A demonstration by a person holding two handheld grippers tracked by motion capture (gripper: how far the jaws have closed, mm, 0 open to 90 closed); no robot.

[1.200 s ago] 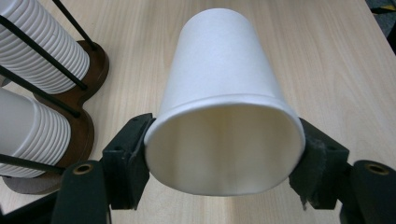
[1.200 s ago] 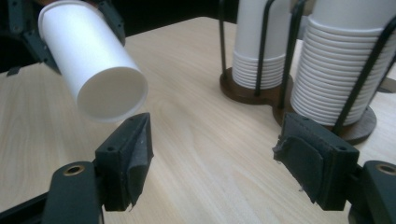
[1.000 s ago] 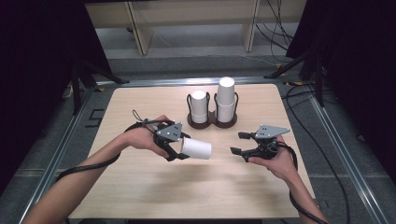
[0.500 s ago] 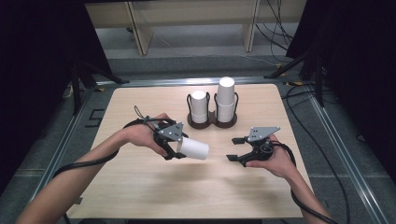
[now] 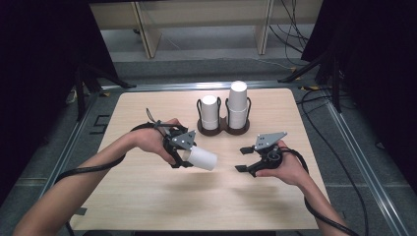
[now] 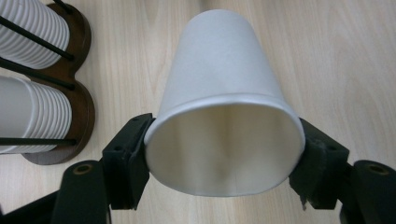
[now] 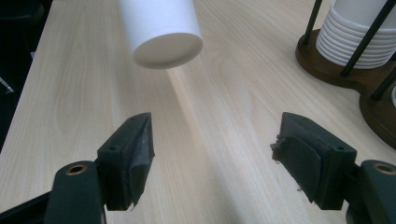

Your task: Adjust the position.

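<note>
Held sideways above mid-table: a white paper cup (image 5: 201,158), rim pinched in the left gripper (image 5: 183,158), base toward the right gripper (image 5: 244,167), whose empty jaws have just been narrowing. Best taken squarely near the base, gently, before easing off the rim.

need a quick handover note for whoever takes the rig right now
Left gripper: shut on a white paper cup near its rim, cup on its side above the table.
Right gripper: open, nothing between its jaws, which have just been closing; it faces the cup's base.
Wooden cup holder at the far side holds two cup stacks.
Done: one cup is in hand. Left: likely passing or placing it.
</note>
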